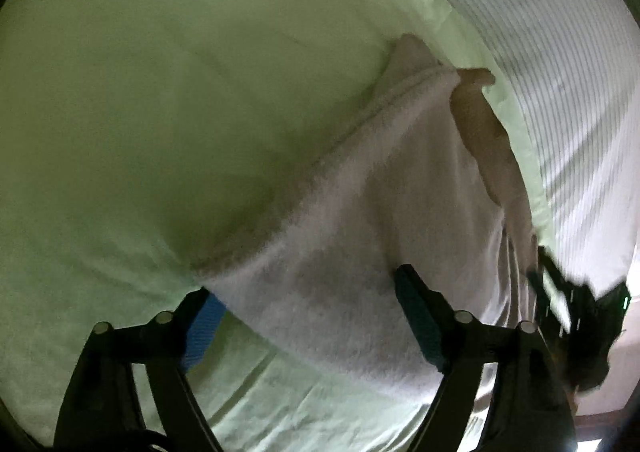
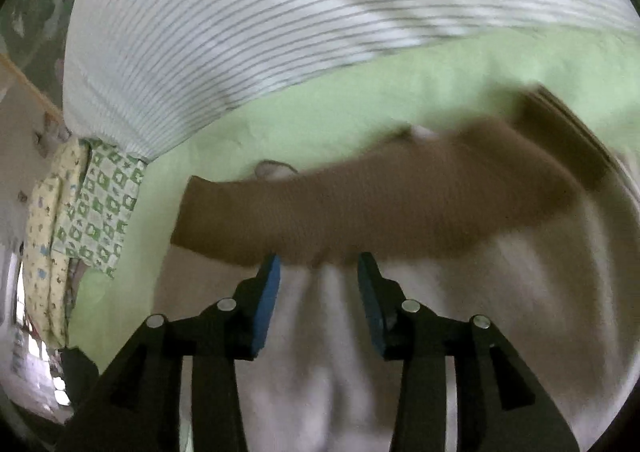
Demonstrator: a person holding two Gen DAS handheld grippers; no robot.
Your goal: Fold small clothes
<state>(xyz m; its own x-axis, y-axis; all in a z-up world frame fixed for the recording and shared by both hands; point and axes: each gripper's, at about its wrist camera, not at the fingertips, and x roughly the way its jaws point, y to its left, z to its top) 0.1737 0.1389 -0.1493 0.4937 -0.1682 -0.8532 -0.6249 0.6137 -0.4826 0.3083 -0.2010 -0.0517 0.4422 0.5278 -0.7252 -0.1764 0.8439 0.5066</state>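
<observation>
A small fuzzy white garment with a brown knit band lies on the pale green sheet. In the left wrist view my left gripper is open, its blue-padded fingers astride the garment's near edge. In the right wrist view the white cloth lies under my right gripper, which is open with its tips at the edge of the brown band. The right gripper also shows in the left wrist view, blurred, at the garment's right side.
A white striped pillow or cover lies along the far side of the green sheet. Folded patterned cloths, green-checked and yellow, sit at the left edge of the bed.
</observation>
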